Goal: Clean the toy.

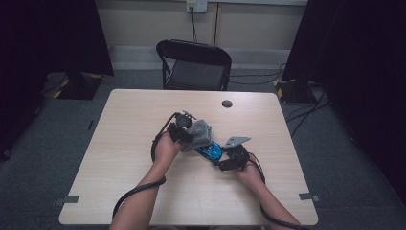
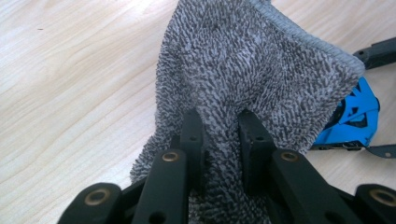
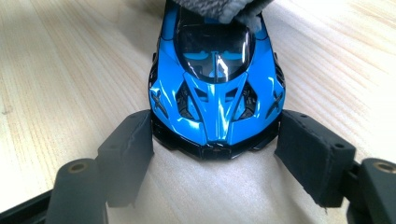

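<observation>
Two tools work at the middle of the table [image 1: 124, 143]. Left tool [image 2: 219, 135] is clamped on a bunched grey microfibre cloth [image 2: 243, 70], which hangs ahead of its jaws and drapes over the far end of a blue toy sports car [image 3: 215, 88]. Right tool [image 3: 215, 140] grips that car, its pads pressed against both sides of the near end; the car rests on the table just ahead.
</observation>
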Motion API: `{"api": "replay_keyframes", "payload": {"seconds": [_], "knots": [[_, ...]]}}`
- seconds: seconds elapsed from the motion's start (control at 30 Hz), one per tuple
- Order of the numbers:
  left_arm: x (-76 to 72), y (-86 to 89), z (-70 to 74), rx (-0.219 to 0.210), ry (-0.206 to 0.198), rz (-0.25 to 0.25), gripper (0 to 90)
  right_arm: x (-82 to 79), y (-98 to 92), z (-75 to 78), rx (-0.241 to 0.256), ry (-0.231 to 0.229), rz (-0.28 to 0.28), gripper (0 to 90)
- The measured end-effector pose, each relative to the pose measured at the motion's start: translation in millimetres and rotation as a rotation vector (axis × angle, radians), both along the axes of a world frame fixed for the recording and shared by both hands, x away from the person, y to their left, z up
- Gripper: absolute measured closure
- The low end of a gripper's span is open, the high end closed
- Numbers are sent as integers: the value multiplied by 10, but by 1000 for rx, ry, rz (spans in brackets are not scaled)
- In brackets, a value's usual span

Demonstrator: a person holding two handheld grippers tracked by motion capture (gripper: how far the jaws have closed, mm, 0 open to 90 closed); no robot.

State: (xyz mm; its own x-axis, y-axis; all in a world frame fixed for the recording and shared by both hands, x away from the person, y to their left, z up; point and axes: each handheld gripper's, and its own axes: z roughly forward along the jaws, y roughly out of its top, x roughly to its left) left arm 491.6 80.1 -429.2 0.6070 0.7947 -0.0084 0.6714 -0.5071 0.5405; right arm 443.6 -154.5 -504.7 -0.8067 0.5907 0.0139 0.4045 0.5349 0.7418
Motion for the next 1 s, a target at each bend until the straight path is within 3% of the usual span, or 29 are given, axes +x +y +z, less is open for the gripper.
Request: {"api": "replay_keyframes", "payload": {"seconds": [0.23,0.47,0.6,0.77,0.87,1.0], "knots": [[35,179,25,22,-5,49,752,-1,0,0,0,0,-2,271],[49,456,-21,13,14,104,753,-1,0,0,0,0,-2,270],[35,596,-51,-21,20,136,753,-1,0,0,0,-1,-1,270],[0,663,-24,-38,16,136,753,-3,-1,1,-1,-1,-3,264],[-16,663,4,-41,10,129,753,-3,3,-2,-12,4,-15,178],[-29,647,48,-50,-3,116,752,-3,-4,-1,-15,2,-4,142]]}}
